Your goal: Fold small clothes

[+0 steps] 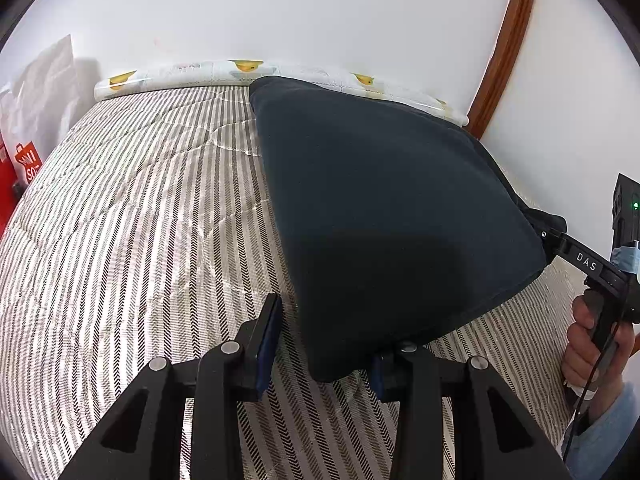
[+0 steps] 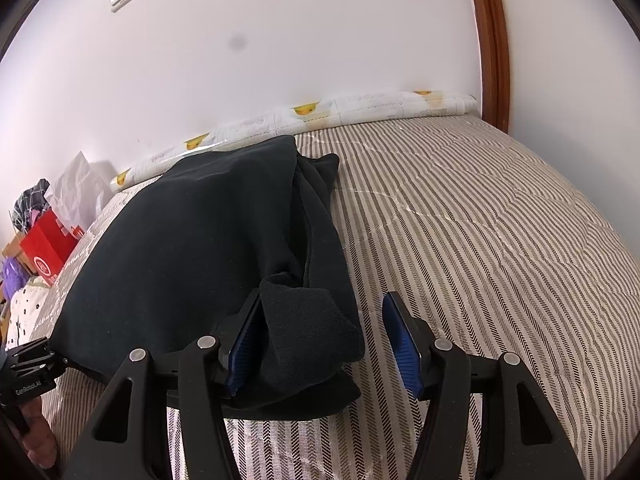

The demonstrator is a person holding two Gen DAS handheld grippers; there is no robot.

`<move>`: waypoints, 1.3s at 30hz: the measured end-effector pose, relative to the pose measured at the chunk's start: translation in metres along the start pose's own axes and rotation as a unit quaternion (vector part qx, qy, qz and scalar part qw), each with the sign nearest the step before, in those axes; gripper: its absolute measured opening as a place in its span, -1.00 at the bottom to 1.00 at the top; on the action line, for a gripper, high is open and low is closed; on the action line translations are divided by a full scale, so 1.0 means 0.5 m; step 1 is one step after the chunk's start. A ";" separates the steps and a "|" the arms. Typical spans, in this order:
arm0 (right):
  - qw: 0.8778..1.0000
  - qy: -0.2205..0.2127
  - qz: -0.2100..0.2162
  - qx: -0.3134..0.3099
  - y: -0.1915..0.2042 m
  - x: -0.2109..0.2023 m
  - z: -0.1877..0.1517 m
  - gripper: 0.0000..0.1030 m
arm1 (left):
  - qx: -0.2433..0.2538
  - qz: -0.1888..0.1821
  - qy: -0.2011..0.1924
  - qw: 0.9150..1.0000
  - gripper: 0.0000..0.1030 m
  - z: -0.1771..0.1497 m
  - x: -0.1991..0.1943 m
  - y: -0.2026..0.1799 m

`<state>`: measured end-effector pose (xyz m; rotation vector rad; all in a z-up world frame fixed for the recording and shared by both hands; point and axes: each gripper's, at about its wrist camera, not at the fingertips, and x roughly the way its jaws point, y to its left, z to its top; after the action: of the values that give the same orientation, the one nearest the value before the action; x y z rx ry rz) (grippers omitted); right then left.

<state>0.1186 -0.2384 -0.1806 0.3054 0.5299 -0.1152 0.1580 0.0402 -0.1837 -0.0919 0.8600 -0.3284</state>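
Observation:
A dark navy garment (image 1: 380,200) lies folded over on the striped bedspread (image 1: 120,240). Its near corner drapes over the right finger of my left gripper (image 1: 332,332), while the left pad (image 1: 270,340) stands apart from the cloth, so the jaws are open. In the right wrist view the garment (image 2: 180,240) has a bunched sleeve end (image 2: 308,332) lying between the fingers of my right gripper (image 2: 323,298). That cloth leans against the left blue pad (image 2: 242,348), and the right pad (image 2: 400,340) is clear of it, so this gripper is open too.
A rolled white pad with yellow prints (image 1: 248,70) runs along the white wall. A wooden door frame (image 2: 494,40) stands at the bed's far right end. A red bag (image 2: 44,252) and other items sit beyond the bed's left side. A person's hand (image 1: 588,344) holds the right gripper's handle.

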 end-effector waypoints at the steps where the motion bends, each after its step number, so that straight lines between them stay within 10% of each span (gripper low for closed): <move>1: 1.000 0.000 0.000 0.001 0.000 -0.001 0.000 0.14 | 0.000 0.001 0.000 1.000 -0.29 0.000 0.000 -0.001; 21: 1.000 -0.018 -0.007 -0.011 -0.028 -0.096 -0.033 0.15 | 0.009 0.008 0.009 1.000 -0.06 -0.018 -0.036 0.002; 29: 0.998 -0.034 0.012 -0.044 0.001 -0.114 0.059 0.15 | -0.004 -0.005 -0.032 0.999 0.04 0.013 -0.123 0.002; 39: 0.995 0.057 0.038 -0.068 0.048 0.052 0.086 -0.82 | -0.007 0.027 -0.018 0.999 0.04 0.070 -0.085 0.012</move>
<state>0.1660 -0.2302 -0.1529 0.1994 0.6362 0.0132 0.1605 0.0578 -0.1312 -0.0866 0.8272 -0.2703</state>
